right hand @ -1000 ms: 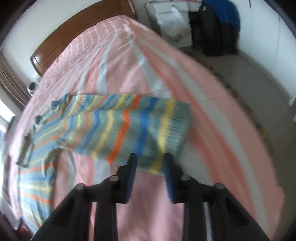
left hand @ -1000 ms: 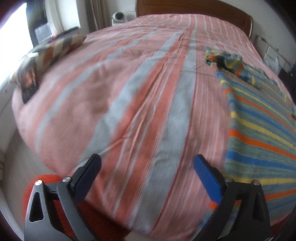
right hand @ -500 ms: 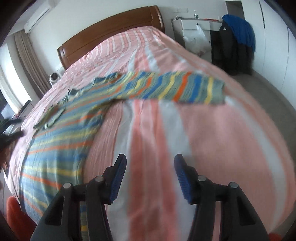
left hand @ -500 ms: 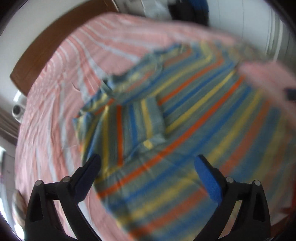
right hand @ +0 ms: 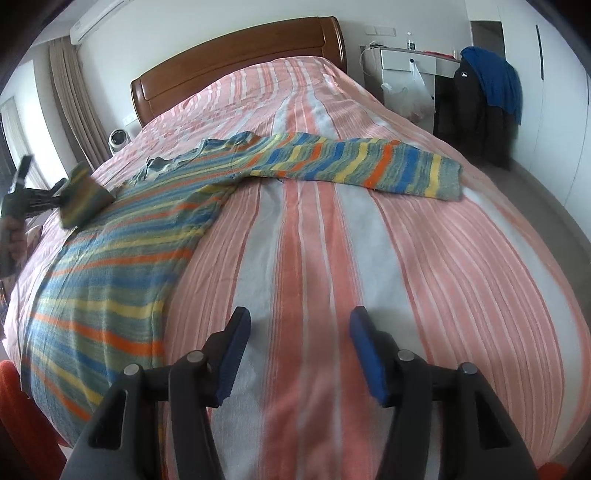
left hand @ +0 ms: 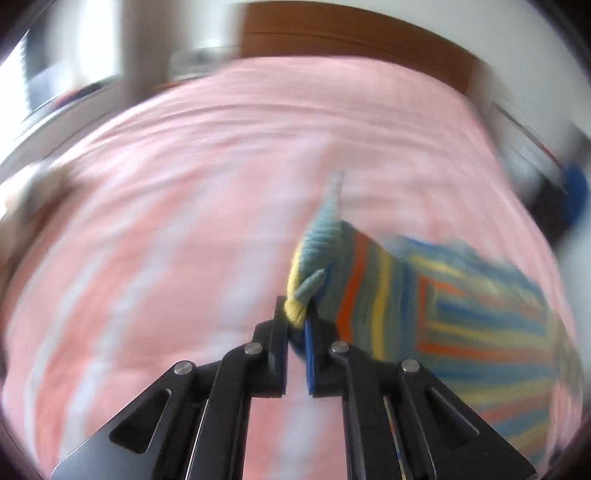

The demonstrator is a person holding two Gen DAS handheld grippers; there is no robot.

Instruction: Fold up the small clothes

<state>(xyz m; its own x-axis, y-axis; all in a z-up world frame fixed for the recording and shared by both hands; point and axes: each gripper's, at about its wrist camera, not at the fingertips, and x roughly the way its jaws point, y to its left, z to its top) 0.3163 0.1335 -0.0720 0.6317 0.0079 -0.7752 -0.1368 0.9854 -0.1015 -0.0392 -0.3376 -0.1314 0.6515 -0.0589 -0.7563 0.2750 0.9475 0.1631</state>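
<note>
1. My bed (right hand: 424, 258) wears a pink-and-grey striped cover under a wooden headboard (right hand: 236, 59).
2. A blue garment (right hand: 495, 81) drapes over dark clothes beside a white cabinet (right hand: 399, 61).
3. Beige curtains (right hand: 70, 99) hang left.

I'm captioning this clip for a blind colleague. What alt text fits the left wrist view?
The left gripper is shut on the cuff of a striped sweater, pinching its yellow and teal edge between the fingers. The sweater trails off to the right over a pink striped bedspread, with a wooden headboard behind; the view is motion-blurred.
</note>
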